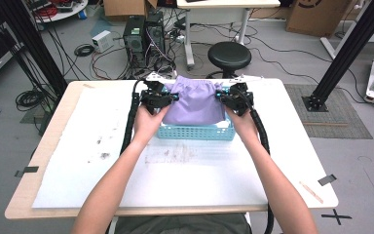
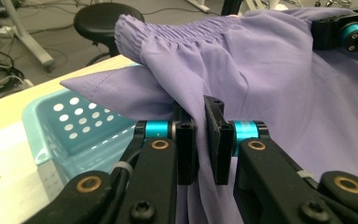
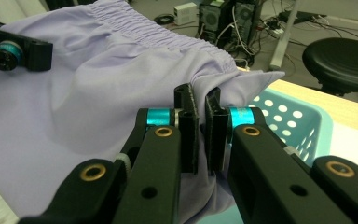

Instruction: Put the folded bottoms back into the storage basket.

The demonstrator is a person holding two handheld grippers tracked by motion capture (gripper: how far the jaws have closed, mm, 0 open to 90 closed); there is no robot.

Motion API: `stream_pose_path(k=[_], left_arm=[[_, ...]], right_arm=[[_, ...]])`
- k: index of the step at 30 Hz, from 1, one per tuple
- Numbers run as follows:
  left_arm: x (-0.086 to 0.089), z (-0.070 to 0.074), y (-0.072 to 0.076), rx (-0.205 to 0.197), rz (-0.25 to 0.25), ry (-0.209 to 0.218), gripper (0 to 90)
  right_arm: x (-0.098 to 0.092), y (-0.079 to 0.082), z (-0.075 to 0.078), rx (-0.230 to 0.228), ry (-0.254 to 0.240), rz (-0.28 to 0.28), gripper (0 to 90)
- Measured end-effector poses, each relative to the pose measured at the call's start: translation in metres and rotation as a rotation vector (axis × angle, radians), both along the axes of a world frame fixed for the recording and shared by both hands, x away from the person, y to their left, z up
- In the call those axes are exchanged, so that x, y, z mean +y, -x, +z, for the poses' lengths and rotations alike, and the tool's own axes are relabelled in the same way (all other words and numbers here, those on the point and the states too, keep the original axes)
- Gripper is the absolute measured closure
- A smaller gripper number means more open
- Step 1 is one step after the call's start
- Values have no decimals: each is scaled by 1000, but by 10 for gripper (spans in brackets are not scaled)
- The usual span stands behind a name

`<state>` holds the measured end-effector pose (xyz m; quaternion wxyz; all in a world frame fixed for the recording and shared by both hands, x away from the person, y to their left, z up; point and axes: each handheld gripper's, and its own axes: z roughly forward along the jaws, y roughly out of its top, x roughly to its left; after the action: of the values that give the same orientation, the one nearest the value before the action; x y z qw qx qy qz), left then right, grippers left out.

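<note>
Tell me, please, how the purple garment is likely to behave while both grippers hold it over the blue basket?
The purple garment is probably floppy: it sags and folds between the left gripper and the right gripper. It seems light, since thin pinches carry it. The smooth fabric might slip, though its gathered waistband may resist. It will likely drape into the blue basket.

Purple cloth held up over the basket

Left gripper [image 1: 168,97] and right gripper [image 1: 222,97] each pinch a side of the purple cloth [image 1: 195,103] above the teal basket [image 1: 195,132], frame center.
</note>
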<state>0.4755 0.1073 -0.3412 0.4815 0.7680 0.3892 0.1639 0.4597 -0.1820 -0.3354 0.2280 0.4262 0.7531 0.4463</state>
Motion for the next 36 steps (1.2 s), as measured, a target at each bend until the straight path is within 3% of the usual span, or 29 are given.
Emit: stream_pose_path(k=[2, 3, 4, 5, 6, 9, 11, 18, 20, 22, 27, 36], left_arm=[[-1, -7, -9, -5, -4, -10, 835], [-3, -10, -12, -18, 6, -26, 822], [-3, -11, -13, -36, 40, -50, 716], [-2, -12, -14, -46, 65, -61, 594], [0, -12, -14, -49, 69, -53, 534], [10, -9, -9, -68, 78, -50, 481], [15, -7, -3, -85, 73, -45, 470], [37, -3, 29, -136, 56, -25, 421], [41, -5, 38, -141, 44, -25, 411], [46, -9, 49, -146, 24, -23, 410], [52, -17, 76, -164, -8, -1, 401], [55, -35, 115, -189, -53, 2, 359]], right_arm=[[1, -7, -3, 3, 13, -10, 861], [1, -11, -6, 3, 34, -33, 789], [0, -15, -9, 1, 48, -69, 653], [-3, -18, -12, 10, 50, -90, 619], [-6, -20, -14, 24, 49, -97, 594], [-16, -21, -15, 56, 36, -104, 546], [-22, -15, -11, 40, 35, -101, 528], [-35, 17, -1, -31, 55, -66, 486], [-36, 28, 1, -30, 85, -58, 475], [-39, 41, 1, -64, 62, -46, 481], [-45, 66, -4, -83, 47, -15, 474], [-60, 102, -27, -75, -32, 25, 404]])
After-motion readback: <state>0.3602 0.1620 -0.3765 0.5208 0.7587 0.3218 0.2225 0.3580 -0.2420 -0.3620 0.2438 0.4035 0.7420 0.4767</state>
